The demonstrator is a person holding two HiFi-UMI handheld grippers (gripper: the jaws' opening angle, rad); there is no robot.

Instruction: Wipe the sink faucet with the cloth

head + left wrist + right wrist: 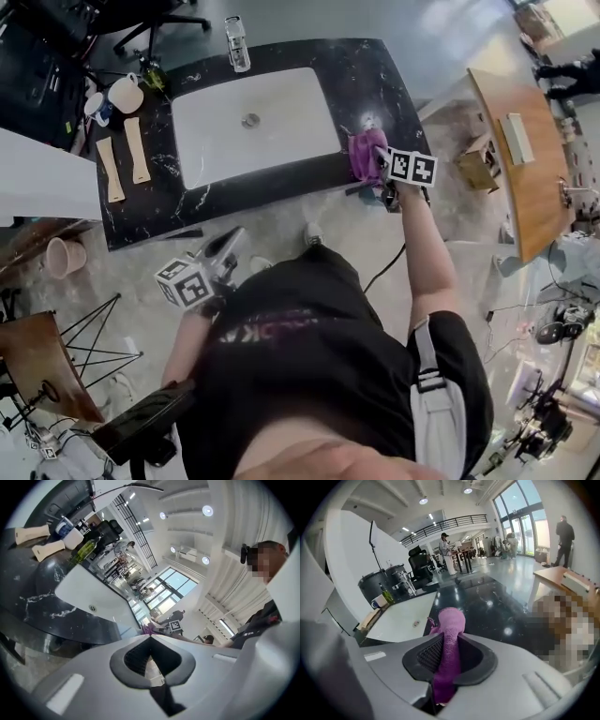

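A chrome faucet (237, 42) stands at the far rim of the white sink (192, 141) set in a black marble counter (375, 84). My right gripper (373, 167) is at the counter's near right edge, shut on a purple cloth (367, 150). In the right gripper view the cloth (450, 620) bunches up between the jaws of the right gripper (449, 639) and sticks out past them, with the sink (403, 616) to its left. My left gripper (228, 247) hangs over the floor in front of the counter. In its own view the left gripper (150, 638) holds nothing, and its tips meet.
On the counter's left end stand two mugs (125, 92), a green bottle (153, 77) and two pale wooden pieces (137, 150). A wooden table (525, 159) stands to the right. A pink bucket (64, 255) and a wire-legged stool (47, 366) are on the floor at left.
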